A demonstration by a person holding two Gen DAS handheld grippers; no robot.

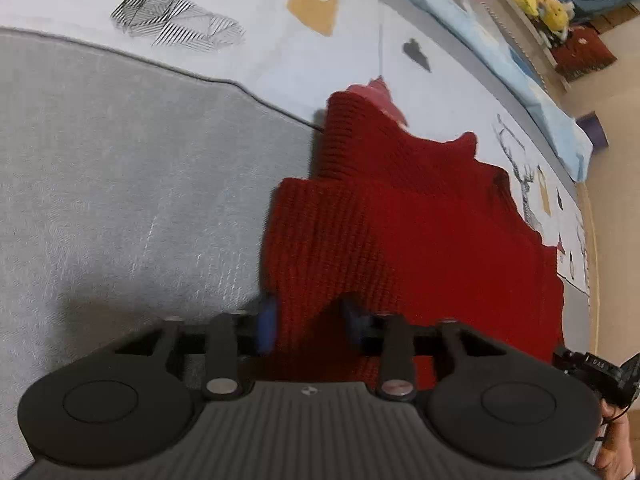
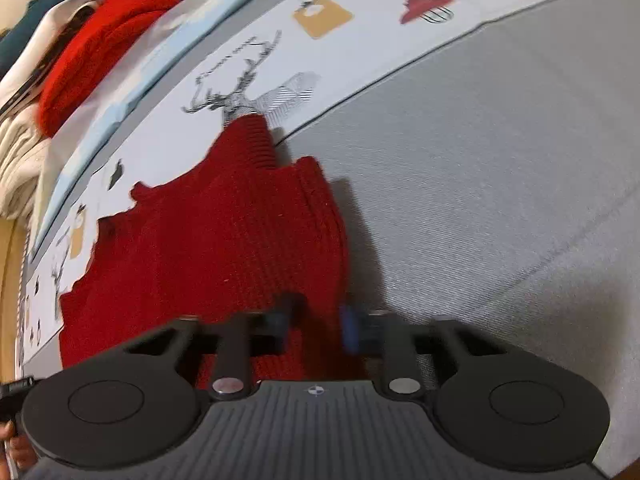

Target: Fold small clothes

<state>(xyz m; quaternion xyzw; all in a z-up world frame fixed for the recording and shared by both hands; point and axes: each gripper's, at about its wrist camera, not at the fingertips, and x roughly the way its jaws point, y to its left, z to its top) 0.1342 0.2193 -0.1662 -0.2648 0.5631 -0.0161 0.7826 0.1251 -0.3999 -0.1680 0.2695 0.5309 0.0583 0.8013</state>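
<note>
While both grippers bite the near hem of a red knitted sweater, the left gripper pinches its left corner and the right gripper its right, neither nearer. From the fingers the garment runs straight away, long axis pointing toward the deer-print sheet, across the grey blanket, so any fold likely carries the hem forward.

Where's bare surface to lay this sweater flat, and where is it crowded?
Bare: the grey cover, between the red sweater and the printed sheet; in the left view it is the grey area left of the sweater. Crowded: the clothes pile beyond the sheet. Both the left gripper and right gripper sit at the sweater's near edge.
</note>
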